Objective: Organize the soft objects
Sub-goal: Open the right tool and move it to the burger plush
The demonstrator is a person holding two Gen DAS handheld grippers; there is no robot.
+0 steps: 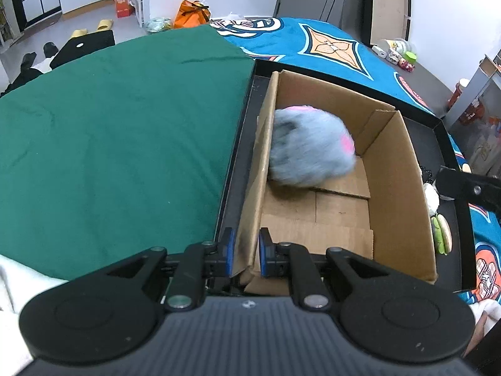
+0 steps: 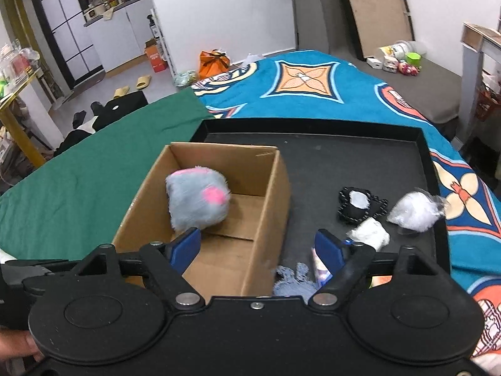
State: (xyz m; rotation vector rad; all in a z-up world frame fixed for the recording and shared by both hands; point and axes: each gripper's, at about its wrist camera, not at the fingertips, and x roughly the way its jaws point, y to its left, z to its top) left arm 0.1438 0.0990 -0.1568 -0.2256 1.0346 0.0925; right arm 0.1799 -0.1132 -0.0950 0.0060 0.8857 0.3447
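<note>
Several soft things (image 2: 369, 235) lie on the tray (image 2: 419, 163) right of our open, empty right gripper (image 2: 258, 246), while our left gripper (image 1: 245, 250) clamps the box wall (image 1: 250, 219).

Plush toy (image 2: 196, 199) in box (image 2: 269, 206) on tray (image 2: 313, 128)

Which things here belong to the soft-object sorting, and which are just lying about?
Part of the job:
- cardboard box, its wall pinched by the left gripper
- grey-and-pink plush inside the box
- black tray
- white soft bundle, clear bag of white stuffing, black-and-white item on the tray
- right gripper, open

Lying about:
- yellow slippers
- orange bag
</note>
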